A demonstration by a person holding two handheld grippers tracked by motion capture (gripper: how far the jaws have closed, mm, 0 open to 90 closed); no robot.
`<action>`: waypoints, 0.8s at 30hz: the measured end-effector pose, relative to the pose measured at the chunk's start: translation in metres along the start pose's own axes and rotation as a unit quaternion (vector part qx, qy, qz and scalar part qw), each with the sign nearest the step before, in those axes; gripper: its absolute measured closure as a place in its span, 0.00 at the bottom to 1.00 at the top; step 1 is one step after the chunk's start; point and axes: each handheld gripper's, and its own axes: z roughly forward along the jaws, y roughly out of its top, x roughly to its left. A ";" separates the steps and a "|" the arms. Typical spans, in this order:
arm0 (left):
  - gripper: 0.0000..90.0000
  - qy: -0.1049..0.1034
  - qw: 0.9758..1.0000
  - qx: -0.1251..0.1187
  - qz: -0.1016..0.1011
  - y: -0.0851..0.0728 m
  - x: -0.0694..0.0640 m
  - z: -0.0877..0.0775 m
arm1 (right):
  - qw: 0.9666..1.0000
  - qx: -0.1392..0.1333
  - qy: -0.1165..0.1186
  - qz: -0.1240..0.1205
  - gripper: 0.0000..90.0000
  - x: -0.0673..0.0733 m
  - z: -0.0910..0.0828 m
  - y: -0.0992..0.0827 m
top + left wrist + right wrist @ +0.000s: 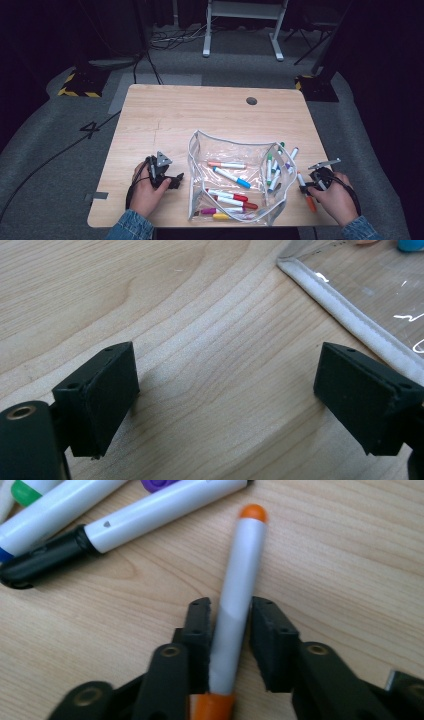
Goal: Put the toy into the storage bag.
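- Right gripper (230, 645) is seen closed around the orange marker (239, 595); the marker's white barrel runs lengthwise between the jaws; one pad lies against the barrel, and a thin gap may be left at the other; whether the marker is pressed from both sides cannot be told for sure.
- Orange marker (306, 192) is found on the table (165, 115), just right of the pouch (227, 180), under the right gripper (306, 187); its orange tip is pointed away from the jaws in the right gripper view.
- Left gripper (225, 400) is held with jaws wide apart over bare wood, nothing between them; it is placed just left of the pouch (350, 315), whose zip edge is seen near one jaw.
- Left gripper (175, 180) is rested on the table by the left hand (145, 192).
- Several markers are seen inside the clear pouch; a few more (277, 162) are laid at its right edge, near the orange marker.
- Black-capped marker (90, 535) is laid beside the orange marker, not touching it.
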 end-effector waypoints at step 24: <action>0.12 0.003 1.000 -0.001 -0.002 0.000 0.000 0.000 | 0.996 -0.075 0.050 -0.014 0.86 0.002 -0.089 0.038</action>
